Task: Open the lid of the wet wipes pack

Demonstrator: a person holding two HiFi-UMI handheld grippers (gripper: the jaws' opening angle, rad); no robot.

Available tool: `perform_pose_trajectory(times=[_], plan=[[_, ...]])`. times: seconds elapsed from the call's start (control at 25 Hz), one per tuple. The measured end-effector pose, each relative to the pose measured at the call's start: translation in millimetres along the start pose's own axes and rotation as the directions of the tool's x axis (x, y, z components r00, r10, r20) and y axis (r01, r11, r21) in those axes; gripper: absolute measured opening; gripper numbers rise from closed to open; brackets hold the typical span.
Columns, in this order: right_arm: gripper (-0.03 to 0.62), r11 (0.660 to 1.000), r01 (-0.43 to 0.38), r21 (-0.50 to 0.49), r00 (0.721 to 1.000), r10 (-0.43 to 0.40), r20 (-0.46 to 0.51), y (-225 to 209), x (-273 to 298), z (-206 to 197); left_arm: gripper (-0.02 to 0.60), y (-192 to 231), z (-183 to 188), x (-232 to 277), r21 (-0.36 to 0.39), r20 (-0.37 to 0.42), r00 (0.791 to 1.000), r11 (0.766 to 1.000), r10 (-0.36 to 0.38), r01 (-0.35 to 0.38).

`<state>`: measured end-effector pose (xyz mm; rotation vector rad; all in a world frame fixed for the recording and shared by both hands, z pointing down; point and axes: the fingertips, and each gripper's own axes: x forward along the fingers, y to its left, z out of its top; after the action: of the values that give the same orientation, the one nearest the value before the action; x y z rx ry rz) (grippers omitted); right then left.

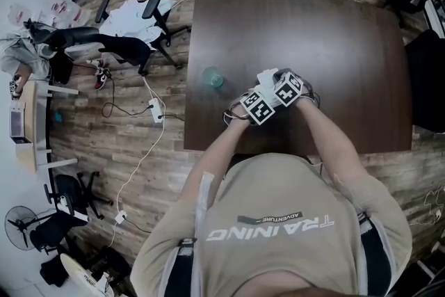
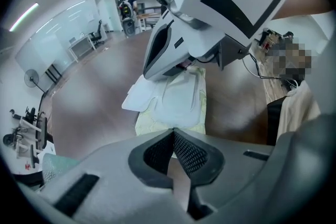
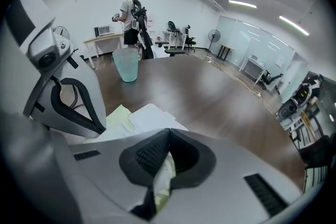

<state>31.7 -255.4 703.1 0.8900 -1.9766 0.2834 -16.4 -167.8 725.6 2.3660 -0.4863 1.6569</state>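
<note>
- The wet wipes pack, pale yellow-green with a white lid on top, lies on the dark counter.
- The right hand-held gripper is clamped on thin pale material at one end of the pack.
- The left hand-held gripper has its jaws together at the opposite edge; I cannot tell whether they pinch it.

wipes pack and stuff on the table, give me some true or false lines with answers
1. A teal cup stands on the table. True.
2. The right gripper has its fingers wide apart. False: they are shut on the pack.
3. The cup sits on top of the pack. False: it stands apart from it, on the bare table.
4. The left gripper is right at the pack's edge. True.
</note>
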Motion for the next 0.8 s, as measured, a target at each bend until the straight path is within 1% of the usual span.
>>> perform_pose_trajectory(times=[0.08,0.2,0.28,0.32,0.44,0.52,0.6,0.68,0.72,0.8], plan=[[0.012,1.000,0.011,0.019,1.000,-0.011,-0.019,4.4,-4.8,-3.6,0.009,-3.6,-1.1,-1.1,0.019,0.021,1.000,1.000,-0.001,0.000],[0.012,0.999,0.028,0.019,0.999,-0.027,-0.041,9.6,-8.5,-11.1,0.009,-7.1,-2.1,-1.4,0.062,0.040,0.999,0.998,0.008,-0.011],[0.012,0.999,0.034,0.016,0.998,-0.033,-0.045,7.7,-10.6,-10.2,0.009,-6.5,0.2,-2.0,0.092,0.045,0.999,0.996,0.014,-0.018],[0.012,0.999,0.036,0.024,0.999,-0.035,-0.037,6.3,-12.5,-6.7,0.009,-5.3,1.0,-2.8,0.094,0.050,0.999,0.995,0.014,-0.018],[0.012,0.992,0.058,0.110,0.998,-0.062,0.028,4.9,-21.7,-1.6,0.009,-2.3,-0.3,-5.1,0.074,0.074,0.997,0.997,0.005,-0.010],[0.012,0.980,0.068,0.188,0.995,-0.081,0.063,10.5,-32.7,-11.9,0.009,-4.4,-2.6,-4.9,0.084,0.093,0.996,0.996,0.011,-0.018],[0.012,0.963,0.064,0.262,0.994,-0.086,0.072,17.5,-46.7,-31.2,0.009,-9.2,-2.1,-4.2,0.147,0.106,0.993,0.987,0.048,-0.064],[0.012,0.946,0.067,0.318,0.991,-0.100,0.088,18.7,-60.6,-45.5,0.009,-10.4,1.4,-5.1,0.213,0.123,0.987,0.968,0.105,-0.130],[0.012,0.939,0.068,0.337,0.990,-0.106,0.094,19.1,-66.0,-49.6,0.008,-8.5,2.6,-6.4,0.230,0.134,0.983,0.960,0.129,-0.158],[0.012,0.928,0.068,0.365,0.989,-0.112,0.100,25.2,-74.5,-56.1,0.009,-5.6,1.1,-8.6,0.230,0.150,0.977,0.956,0.149,-0.182]])
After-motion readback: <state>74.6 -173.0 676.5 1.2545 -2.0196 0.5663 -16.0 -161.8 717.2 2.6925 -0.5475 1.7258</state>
